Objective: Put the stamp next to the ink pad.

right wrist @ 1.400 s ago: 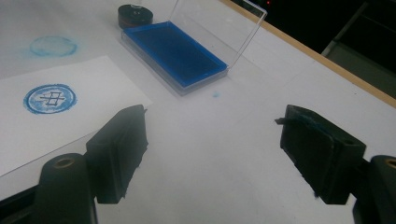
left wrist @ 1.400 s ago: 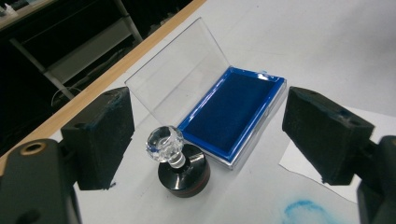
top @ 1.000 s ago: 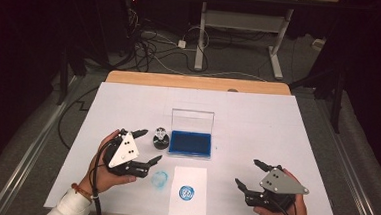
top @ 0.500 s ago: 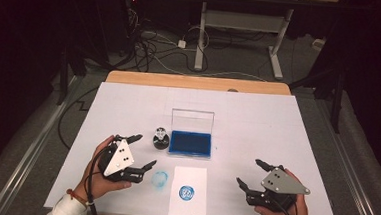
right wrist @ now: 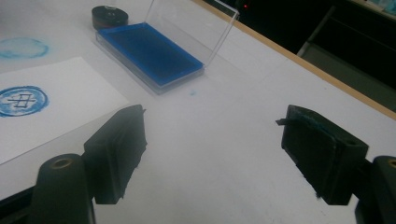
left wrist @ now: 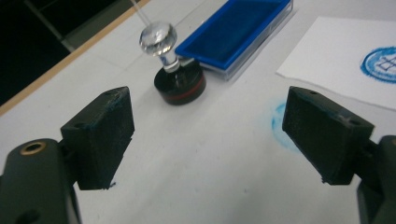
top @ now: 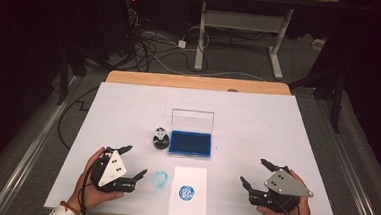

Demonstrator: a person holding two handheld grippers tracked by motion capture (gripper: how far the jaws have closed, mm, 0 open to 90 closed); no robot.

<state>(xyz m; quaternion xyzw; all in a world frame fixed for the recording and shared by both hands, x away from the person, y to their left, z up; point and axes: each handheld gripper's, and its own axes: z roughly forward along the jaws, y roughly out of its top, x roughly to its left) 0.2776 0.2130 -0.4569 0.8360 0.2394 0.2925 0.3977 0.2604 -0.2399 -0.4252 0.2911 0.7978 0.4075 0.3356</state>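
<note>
While both jaws gape empty, the left hand-held gripper [top: 130, 160] sits lower left, nearer the stamp [top: 160, 138]. Stamp stands upright, up-right of it. The right hand-held gripper [top: 254, 174] rests released, far off.

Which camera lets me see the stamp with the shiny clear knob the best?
The left gripper view: the stamp stands close and whole there, clear knob on a round black base, beside the blue ink pad. The high view shows it small. The right gripper view catches its black base at the top edge.

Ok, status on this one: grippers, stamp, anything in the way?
Left gripper open, empty. Right gripper open, empty. Stamp upright beside blue ink pad, untouched; stamped paper near. Nothing in the way.
</note>
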